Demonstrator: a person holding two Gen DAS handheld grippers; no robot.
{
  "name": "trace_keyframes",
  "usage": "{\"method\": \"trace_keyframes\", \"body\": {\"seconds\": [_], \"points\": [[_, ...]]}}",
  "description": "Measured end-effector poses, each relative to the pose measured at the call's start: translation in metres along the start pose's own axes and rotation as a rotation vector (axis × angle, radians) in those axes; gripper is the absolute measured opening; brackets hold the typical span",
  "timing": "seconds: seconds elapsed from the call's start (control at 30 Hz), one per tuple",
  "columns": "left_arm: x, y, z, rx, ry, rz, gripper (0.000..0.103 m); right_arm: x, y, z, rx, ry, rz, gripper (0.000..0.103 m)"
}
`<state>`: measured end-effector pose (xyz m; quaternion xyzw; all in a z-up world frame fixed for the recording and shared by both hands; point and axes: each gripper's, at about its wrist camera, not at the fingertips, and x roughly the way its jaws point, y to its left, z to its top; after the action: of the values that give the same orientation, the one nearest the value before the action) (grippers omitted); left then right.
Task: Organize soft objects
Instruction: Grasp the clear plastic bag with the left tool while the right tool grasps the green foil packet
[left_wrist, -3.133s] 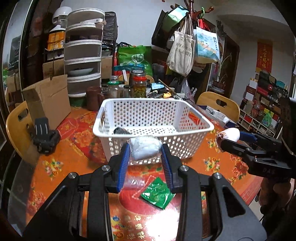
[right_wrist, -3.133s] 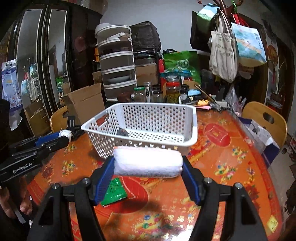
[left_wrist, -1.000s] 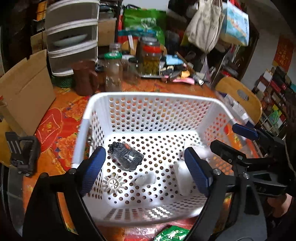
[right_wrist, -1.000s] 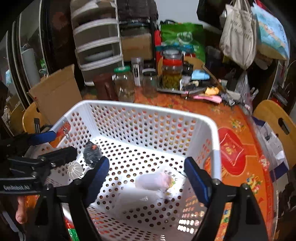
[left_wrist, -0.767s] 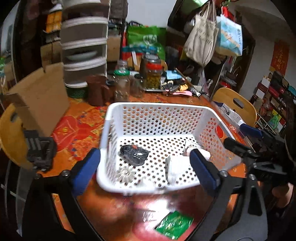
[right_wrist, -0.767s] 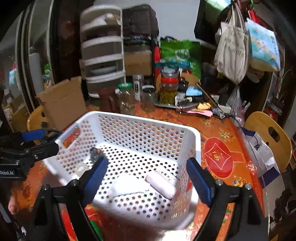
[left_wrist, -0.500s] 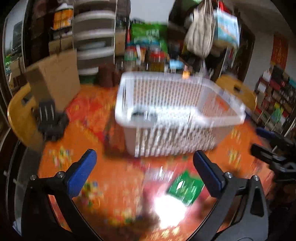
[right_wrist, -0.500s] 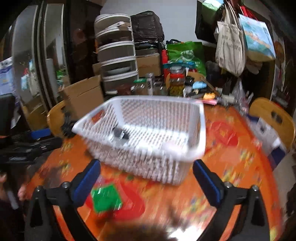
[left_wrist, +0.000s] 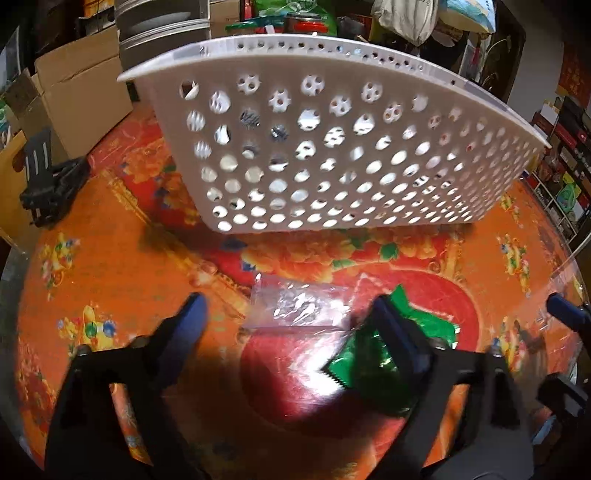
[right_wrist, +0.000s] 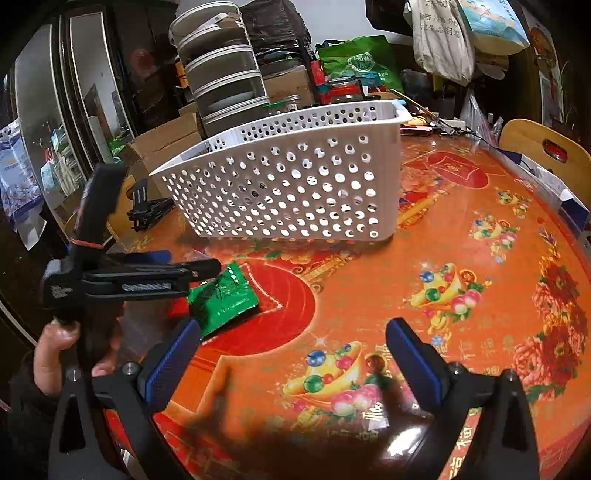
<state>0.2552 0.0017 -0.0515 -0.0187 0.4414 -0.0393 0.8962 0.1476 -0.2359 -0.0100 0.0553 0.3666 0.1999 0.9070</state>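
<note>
On the orange tabletop (right_wrist: 461, 236), the white basket (left_wrist: 332, 147) now holds the soft objects. Both left tongs (left_wrist: 291, 321) and right tongs (right_wrist: 291, 354), previously loaded, are released near the basket, beside a green packet (right_wrist: 221, 295).

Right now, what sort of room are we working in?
Probably a home dining room used for storage: a round table with a wooden chair, food jars behind the basket, and tote bags hanging.

Basket (left_wrist: 332, 155) set mid-tabletop (right_wrist: 480, 295), clear bag (left_wrist: 299, 306) and foil packet (left_wrist: 373, 362) laid before it, cardboard box (left_wrist: 77, 92) placed at the far-left edge.
</note>
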Motion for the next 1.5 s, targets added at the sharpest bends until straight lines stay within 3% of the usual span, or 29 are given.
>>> {"method": "trace_keyframes", "body": {"seconds": [0.1,0.43,0.8,0.97,1.13,1.2,1.5], "points": [[-0.003,0.005,-0.006,-0.005,-0.013,-0.001,0.053,0.003,0.006,0.002,-0.007,0.001,0.009,0.101],[-0.041,0.037,-0.017,-0.036,-0.143,-0.036,0.052,0.035,0.037,0.006,-0.073,0.06,0.028,0.101],[-0.023,0.071,-0.007,-0.2,-0.124,-0.117,0.052,0.082,0.064,0.02,-0.14,0.152,0.021,0.1],[-0.016,0.078,-0.008,-0.225,-0.111,-0.141,0.052,0.098,0.077,0.024,-0.17,0.215,0.033,0.1],[-0.01,0.08,-0.007,-0.234,-0.098,-0.156,0.052,0.111,0.088,0.024,-0.233,0.239,-0.064,0.099],[-0.009,0.079,-0.008,-0.231,-0.096,-0.157,0.052,0.116,0.089,0.026,-0.251,0.243,-0.111,0.096],[-0.006,0.077,-0.007,-0.229,-0.085,-0.164,0.052,0.112,0.09,0.03,-0.265,0.215,-0.09,0.065]]}}
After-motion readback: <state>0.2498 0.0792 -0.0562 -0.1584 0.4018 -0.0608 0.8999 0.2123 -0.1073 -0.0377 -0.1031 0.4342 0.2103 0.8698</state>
